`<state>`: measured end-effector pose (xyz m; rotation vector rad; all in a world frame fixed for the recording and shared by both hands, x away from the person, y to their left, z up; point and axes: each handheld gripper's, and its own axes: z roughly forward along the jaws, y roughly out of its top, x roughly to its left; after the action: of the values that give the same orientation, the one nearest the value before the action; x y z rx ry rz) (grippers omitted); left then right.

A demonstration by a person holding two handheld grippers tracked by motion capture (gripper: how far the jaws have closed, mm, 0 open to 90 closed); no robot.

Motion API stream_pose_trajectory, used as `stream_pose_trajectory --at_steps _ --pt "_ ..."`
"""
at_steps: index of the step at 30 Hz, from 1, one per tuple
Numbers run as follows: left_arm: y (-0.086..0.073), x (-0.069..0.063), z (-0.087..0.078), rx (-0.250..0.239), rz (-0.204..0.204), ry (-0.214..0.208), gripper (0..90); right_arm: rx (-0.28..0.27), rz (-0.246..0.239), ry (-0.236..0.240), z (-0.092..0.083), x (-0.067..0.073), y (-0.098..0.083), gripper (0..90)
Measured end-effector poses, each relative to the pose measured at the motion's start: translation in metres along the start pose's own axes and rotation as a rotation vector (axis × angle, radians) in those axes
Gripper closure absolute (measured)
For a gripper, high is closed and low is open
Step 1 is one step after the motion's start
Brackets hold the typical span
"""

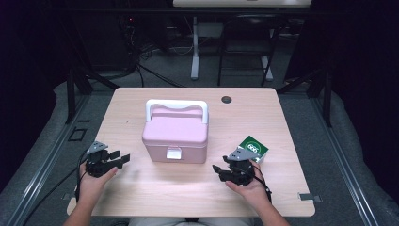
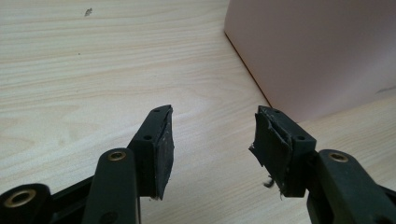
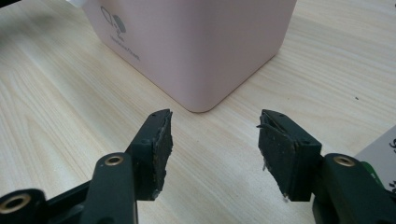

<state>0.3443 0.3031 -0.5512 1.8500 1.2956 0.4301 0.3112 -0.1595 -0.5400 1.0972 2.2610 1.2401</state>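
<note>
A pink box (image 1: 175, 136) with a white handle and a white front latch stands shut in the middle of the wooden table (image 1: 141, 188). My left gripper (image 1: 123, 159) rests low at the box's left, jaws open and empty, pointing at its side. In the left gripper view the gripper (image 2: 212, 140) has bare wood between its pads, with the pink box (image 2: 313, 51) ahead to the right. My right gripper (image 1: 217, 170) sits at the box's right front, open and empty. In the right gripper view this gripper (image 3: 215, 140) faces a corner of the pink box (image 3: 196, 42).
A green and white carton (image 1: 253, 148) lies just behind my right hand; its edge (image 3: 380, 156) shows beside the right jaw. A dark round grommet (image 1: 227, 99) sits near the table's far edge. Desk legs and cables stand on the floor beyond the table.
</note>
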Motion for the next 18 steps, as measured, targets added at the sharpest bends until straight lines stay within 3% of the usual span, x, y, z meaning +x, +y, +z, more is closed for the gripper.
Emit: stream_pose_trajectory --at_steps 5,11,18 --pt "0.0005 -0.0007 0.0001 -0.003 0.004 0.005 48.4 -0.002 0.004 -0.002 0.0003 -0.002 -0.0005 43.9" --pt "0.0008 0.0003 -0.0004 0.003 -0.001 0.001 48.4 0.001 0.02 0.028 0.0002 -0.0056 -0.0015 46.2" --pt "0.0003 -0.002 -0.0028 0.013 0.008 -0.02 49.0 -0.025 0.062 0.014 -0.0058 -0.0095 -0.0015 49.4"
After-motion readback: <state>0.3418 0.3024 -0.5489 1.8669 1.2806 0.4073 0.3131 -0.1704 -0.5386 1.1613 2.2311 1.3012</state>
